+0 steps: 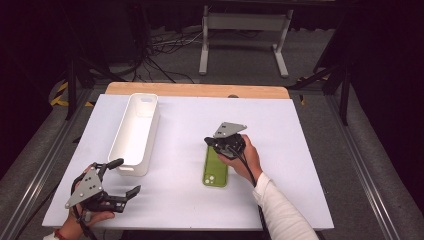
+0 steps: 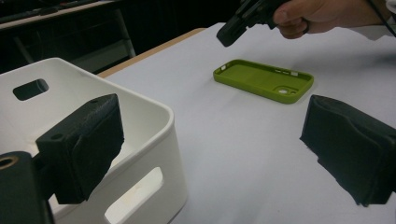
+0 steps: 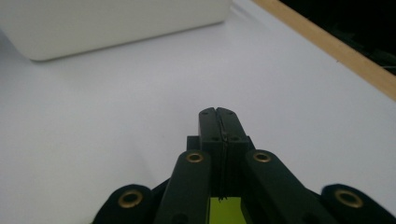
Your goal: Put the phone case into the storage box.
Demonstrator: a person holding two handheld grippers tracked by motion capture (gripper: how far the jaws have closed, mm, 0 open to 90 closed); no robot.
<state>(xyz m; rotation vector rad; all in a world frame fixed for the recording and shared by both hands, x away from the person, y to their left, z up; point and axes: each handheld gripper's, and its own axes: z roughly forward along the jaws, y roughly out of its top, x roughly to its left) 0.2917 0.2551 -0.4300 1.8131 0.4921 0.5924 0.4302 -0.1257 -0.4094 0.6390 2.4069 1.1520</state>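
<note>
- Your right gripper sits at centre frame in the high view, jaws pressed flat together with nothing between them, as the right gripper view makes plain.
- It hovers over the far end of the green phone case; a sliver of green peeks out under the jaws at the bottom of the right gripper view. Whether the tips touch the case, I can't tell.
- Your left gripper waits at lower left of the high view, jaws spread wide and empty.
- The case lies flat on the white table, open side up, camera cutout toward the bottom of the high view.
- My read on handling: it looks like a thin, light, flexible shell. It should bend rather than break, and it may skate on the smooth top if you push it sideways.
- Best hold, I'd say: open up and pinch one raised side wall, one jaw inside the shell, one outside. Gripping across the full width would likely buckle it.
- Around it: the white plastic bin stands left of centre, well apart from the case, empty as far as shown, its near handle end just beside your left gripper.
- Nothing lies between case and bin; the bin's rim is the one thing to clear.
</note>
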